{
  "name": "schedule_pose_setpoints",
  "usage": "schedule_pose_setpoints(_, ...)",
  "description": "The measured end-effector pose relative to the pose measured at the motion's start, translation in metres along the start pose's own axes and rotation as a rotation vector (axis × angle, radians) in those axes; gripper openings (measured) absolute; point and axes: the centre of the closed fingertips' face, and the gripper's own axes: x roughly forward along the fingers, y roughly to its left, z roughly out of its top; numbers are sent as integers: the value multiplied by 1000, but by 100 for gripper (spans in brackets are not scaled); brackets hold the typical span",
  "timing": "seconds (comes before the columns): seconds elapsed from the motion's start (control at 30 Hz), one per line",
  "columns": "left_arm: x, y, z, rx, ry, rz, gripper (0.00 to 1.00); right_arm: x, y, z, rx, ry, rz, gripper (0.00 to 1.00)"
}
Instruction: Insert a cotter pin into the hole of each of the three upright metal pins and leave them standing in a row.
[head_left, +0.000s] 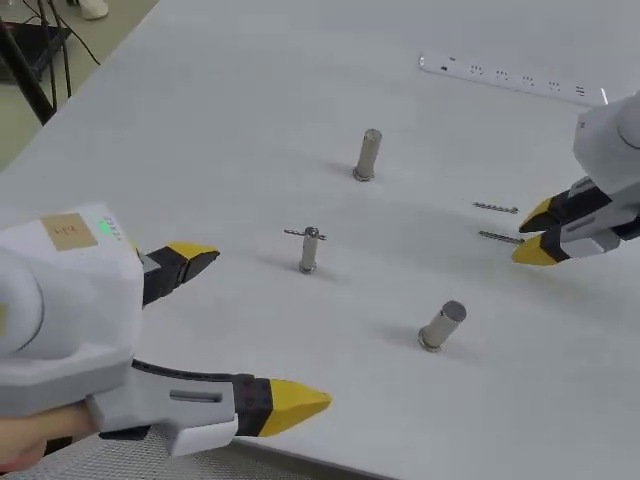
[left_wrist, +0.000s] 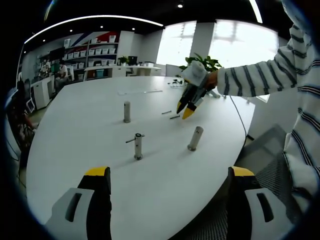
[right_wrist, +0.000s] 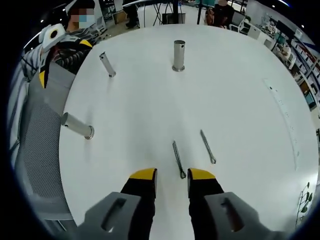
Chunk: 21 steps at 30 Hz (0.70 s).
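Three metal pins stand on the white table (head_left: 200, 120): a far pin (head_left: 368, 155), a middle pin (head_left: 309, 250) with a cotter pin through its top, and a near pin (head_left: 442, 325). Two loose cotter pins (head_left: 496, 208) (head_left: 500, 237) lie flat at the right. My right gripper (head_left: 535, 232) is low over the table and open a little; in the right gripper view the nearer cotter pin (right_wrist: 178, 159) has its end between the yellow tips (right_wrist: 172, 175), the other cotter pin (right_wrist: 208, 146) lies beside it. My left gripper (head_left: 255, 330) stands wide open at the near left, holding nothing.
A white power strip (head_left: 510, 78) lies at the table's far right. The near table edge runs just below my left gripper. A grey mesh chair (right_wrist: 37, 130) stands beside the table. A striped sleeve (left_wrist: 260, 75) reaches in behind the right gripper (left_wrist: 184, 111).
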Motion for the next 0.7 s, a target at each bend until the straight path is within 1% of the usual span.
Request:
schedule_pose_setpoints(0.23,-2,3,-1,-5,6,16,95,3,2,2,-20,21,0,14)
schedule_pose_setpoints(0.33,-3,4,-2,-3,11,17,95,2,-1,2,-34,25,-17,9)
schedule_pose_setpoints(0.43,-3,4,-2,-4,12,15,95,1,0,3,-41,31,-14,8)
schedule_pose_setpoints(0.57,-2,4,-1,-16,5,16,95,2,0,3,-74,53,-7,8)
schedule_pose_setpoints(0.7,-2,4,0,-15,3,16,95,2,1,3,-95,67,-2,8)
